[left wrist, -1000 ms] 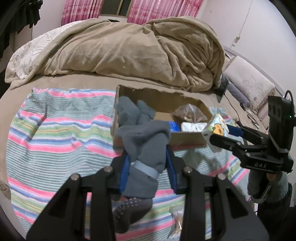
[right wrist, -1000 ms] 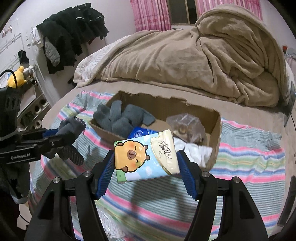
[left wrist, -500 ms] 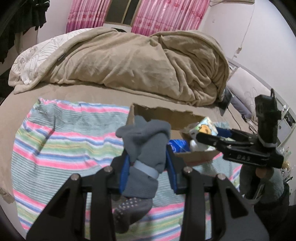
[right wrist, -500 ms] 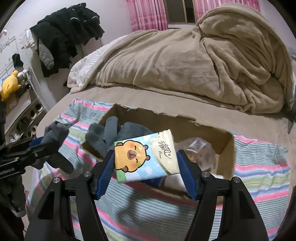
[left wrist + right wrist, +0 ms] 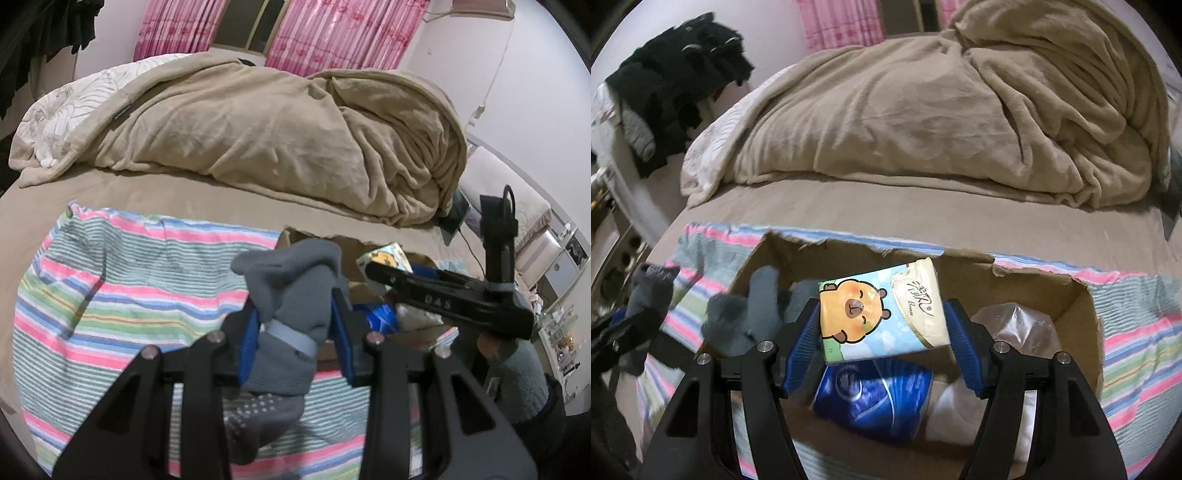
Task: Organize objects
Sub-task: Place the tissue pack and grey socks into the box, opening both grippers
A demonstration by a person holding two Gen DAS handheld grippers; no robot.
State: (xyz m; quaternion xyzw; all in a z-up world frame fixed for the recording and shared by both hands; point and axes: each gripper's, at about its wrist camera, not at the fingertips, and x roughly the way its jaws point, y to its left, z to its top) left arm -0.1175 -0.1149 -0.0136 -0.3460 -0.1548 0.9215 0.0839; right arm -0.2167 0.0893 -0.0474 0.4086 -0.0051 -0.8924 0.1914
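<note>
My left gripper point(image 5: 295, 328) is shut on a grey sock point(image 5: 295, 295) and holds it above the striped cloth, left of the cardboard box point(image 5: 354, 243). My right gripper point(image 5: 882, 332) is shut on a tissue pack with a cartoon capybara point(image 5: 879, 314) and holds it over the open cardboard box point(image 5: 1082, 295). In the box lie grey socks point(image 5: 753, 310), a blue tissue pack point(image 5: 875, 395), a clear plastic bag point(image 5: 1015, 325) and something white point(image 5: 949, 406). The right gripper with the pack point(image 5: 388, 254) shows in the left wrist view. The left gripper with its sock point(image 5: 650, 288) shows at the left of the right wrist view.
The box stands on a striped cloth point(image 5: 110, 295) spread on a bed. A bunched tan blanket point(image 5: 277, 136) lies behind it. Dark clothes point(image 5: 676, 81) hang at the far left. A phone with a cable point(image 5: 456, 218) lies at the right.
My right gripper has moved forward with the tissue pack, from in front of the box to over its inside. My left gripper has drifted left and up with the sock.
</note>
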